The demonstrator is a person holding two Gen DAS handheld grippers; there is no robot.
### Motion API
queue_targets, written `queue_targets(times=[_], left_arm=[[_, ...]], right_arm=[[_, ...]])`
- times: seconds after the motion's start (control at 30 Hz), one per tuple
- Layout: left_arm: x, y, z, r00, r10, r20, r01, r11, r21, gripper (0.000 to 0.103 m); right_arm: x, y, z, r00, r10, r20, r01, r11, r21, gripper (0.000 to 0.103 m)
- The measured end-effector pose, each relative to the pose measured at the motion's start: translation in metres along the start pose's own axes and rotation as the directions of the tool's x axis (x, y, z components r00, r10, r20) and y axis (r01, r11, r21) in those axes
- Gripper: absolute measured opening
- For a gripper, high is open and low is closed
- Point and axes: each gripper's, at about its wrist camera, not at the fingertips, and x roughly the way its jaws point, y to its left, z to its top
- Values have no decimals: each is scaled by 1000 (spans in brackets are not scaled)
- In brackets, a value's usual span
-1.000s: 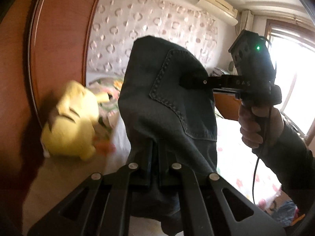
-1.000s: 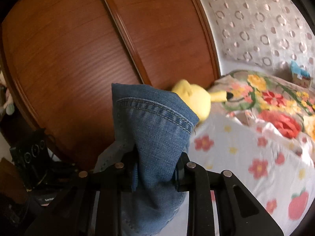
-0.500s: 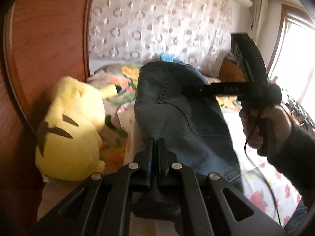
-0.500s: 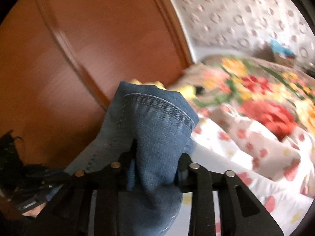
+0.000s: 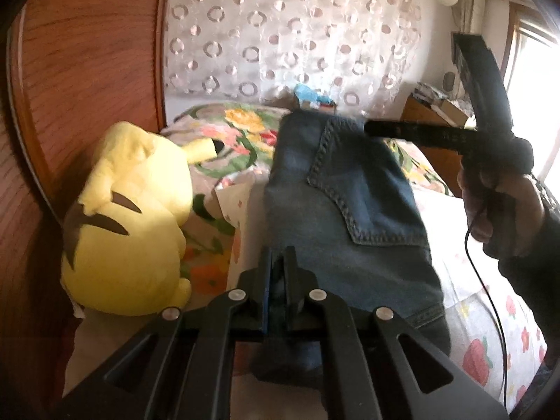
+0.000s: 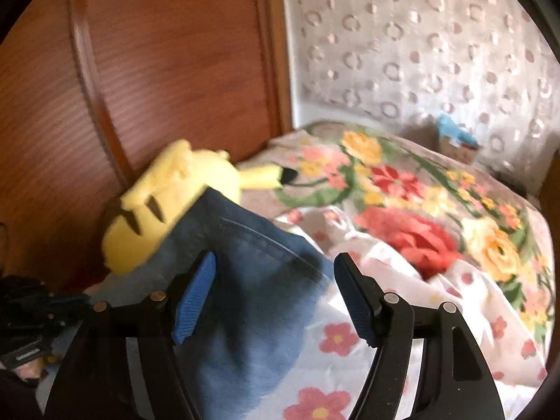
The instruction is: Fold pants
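Note:
The blue jeans lie draped on the bed, back pocket up. My left gripper is shut on the near edge of the jeans. In the left wrist view the right gripper reaches in from the right at the far top edge of the jeans, held by a hand. In the right wrist view the jeans lie between and under the spread blue-padded fingers of my right gripper, which is open and holds nothing.
A yellow plush toy lies left of the jeans against the wooden wardrobe. The bed has a flowered white sheet and a floral cover. A curtain hangs behind; a window is at right.
Both grippers came down toward the bed with the jeans. The right gripper, shut on the denim before, has opened and let the jeans go. The left stays shut.

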Motion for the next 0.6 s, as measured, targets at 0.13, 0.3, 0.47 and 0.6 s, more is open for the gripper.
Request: queue_targets(times=[0.13,0.3,0.47,0.6], left_arm=[[-16,-5,4,999,-18,46,18,1000,-6,4],[-11,-24,0,998,-52,23,52,998,26,4],[4,-34,-10,998,-55,-23,55,998,20,4],[13,-36,-19,999,-18,-51,20,999,30,4]], right_arm=[[8,8,-3,999,34,-42,-36,998,-43,47],[28,1,-11,997,11,-81,-12,1000,-12,43],[40,-10,-17,995,25,-98,-23,1000,16,43],[45,-9,-22,994,24,-103,-23,1000,18,43]])
